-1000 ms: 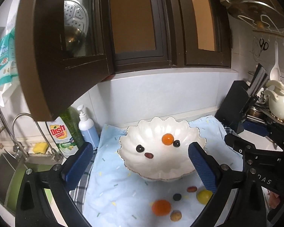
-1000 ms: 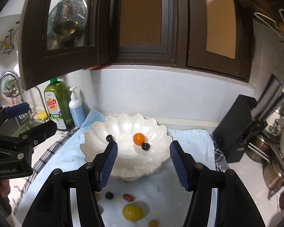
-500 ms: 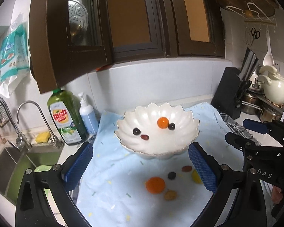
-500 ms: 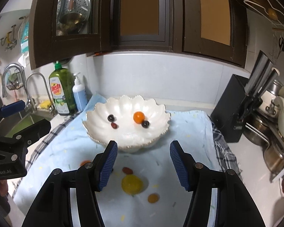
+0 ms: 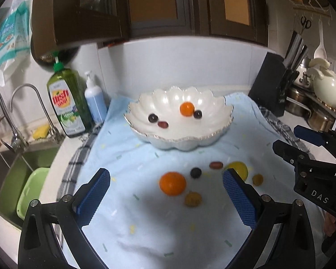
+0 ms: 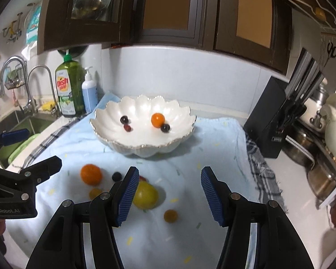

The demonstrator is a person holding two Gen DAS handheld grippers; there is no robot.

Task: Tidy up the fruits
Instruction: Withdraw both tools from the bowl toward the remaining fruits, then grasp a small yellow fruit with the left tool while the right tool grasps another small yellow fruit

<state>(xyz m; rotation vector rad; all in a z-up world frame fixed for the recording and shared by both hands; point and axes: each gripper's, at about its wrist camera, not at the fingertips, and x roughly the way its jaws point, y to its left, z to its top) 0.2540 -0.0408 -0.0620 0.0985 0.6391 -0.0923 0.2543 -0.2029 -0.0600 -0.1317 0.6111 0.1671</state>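
Observation:
A white scalloped bowl point(image 5: 221, 132) point(image 6: 105, 132) on a light blue towel holds a small orange point(image 5: 187, 109), two dark grapes and a red one. In front of it on the towel lie a bigger orange point(image 5: 172, 183) point(image 6: 91, 174), a yellow fruit point(image 5: 238, 168) point(image 6: 145, 194), a dark grape point(image 5: 195, 172), a red grape point(image 5: 216, 165) and two small brownish-orange fruits point(image 5: 192, 199) point(image 6: 170, 215). My left gripper point(image 5: 165, 196) hangs open above the bigger orange. My right gripper point(image 6: 168, 194) is open too, nothing between its pads, the yellow fruit beside its left finger.
A green dish-soap bottle point(image 5: 66, 103) and a blue pump bottle point(image 5: 95, 103) stand left of the bowl, beside the sink point(image 5: 13, 172) and its taps. A black knife block point(image 6: 275, 121), pots and a cream kettle point(image 5: 327, 89) crowd the right. Dark cabinets hang overhead.
Both grippers have sunk toward the towel and tipped up, so the loose fruits now lie higher in view, between the fingers. Both openings look unchanged.

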